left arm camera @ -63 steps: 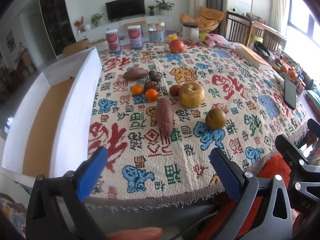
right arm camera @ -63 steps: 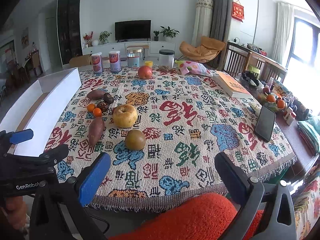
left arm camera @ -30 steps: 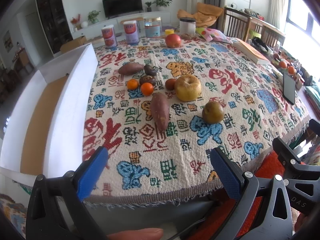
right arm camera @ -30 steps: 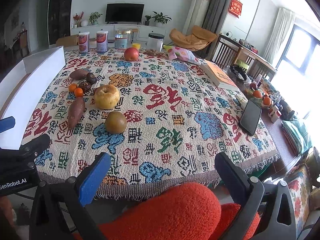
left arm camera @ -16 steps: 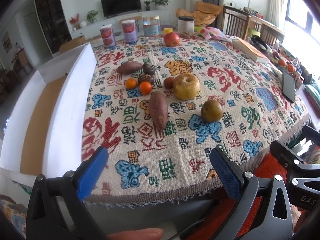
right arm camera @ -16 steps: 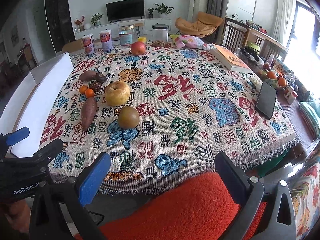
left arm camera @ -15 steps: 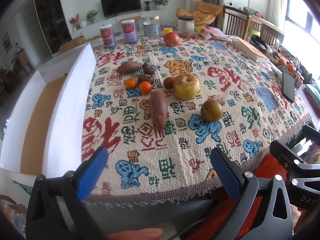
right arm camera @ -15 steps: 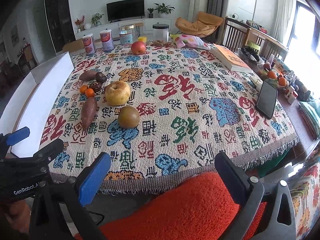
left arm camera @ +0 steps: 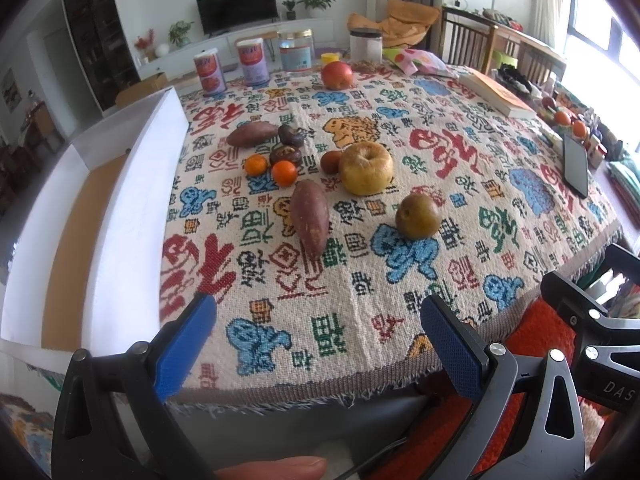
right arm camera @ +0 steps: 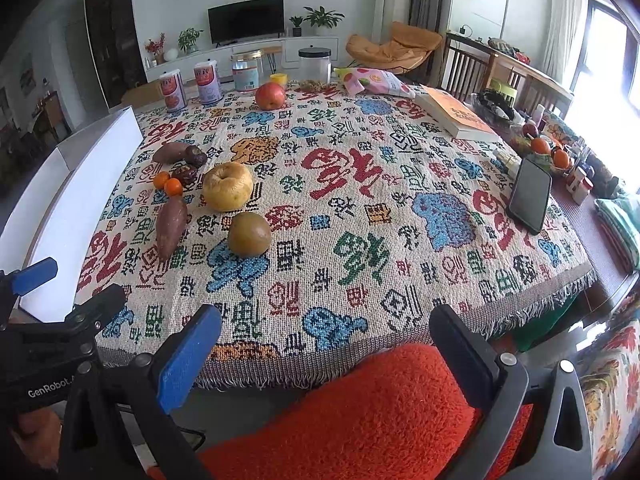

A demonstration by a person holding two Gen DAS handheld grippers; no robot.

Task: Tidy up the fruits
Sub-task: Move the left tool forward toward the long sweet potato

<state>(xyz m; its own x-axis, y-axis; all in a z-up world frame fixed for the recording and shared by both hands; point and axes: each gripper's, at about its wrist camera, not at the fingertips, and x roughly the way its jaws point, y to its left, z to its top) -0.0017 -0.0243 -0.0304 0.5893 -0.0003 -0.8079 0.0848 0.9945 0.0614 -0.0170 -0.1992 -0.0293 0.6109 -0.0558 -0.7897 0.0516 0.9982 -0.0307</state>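
While both tools hang back off the near edge of the table, neither has hold of anything: the left gripper (left arm camera: 316, 322) has its blue pads spread wide with only cloth showing between them, and the right gripper (right arm camera: 324, 334) is just as wide and empty, with an orange cushion (right arm camera: 384, 412) below it.

Ahead of the left gripper and a little left of its centre line lies the nearer sweet potato (left arm camera: 310, 217). Its long axis runs almost straight away from the gripper, narrow end nearest, so the jaws would close across its width without turning. The brown pear (left arm camera: 418, 216) sits ahead and to the right of that gripper, with the big yellow apple (left arm camera: 366, 168) just beyond. Further out are two small oranges (left arm camera: 285, 173), some dark fruits I cannot name at this size, a second sweet potato (left arm camera: 252, 135) and, far off, a red apple (left arm camera: 337, 75).

To the left gripper's left stands the white box (left arm camera: 132, 216), likely the place for the fruit. From the right gripper everything lies ahead and to the left, so the left hand looks nearer to both fruit and box.
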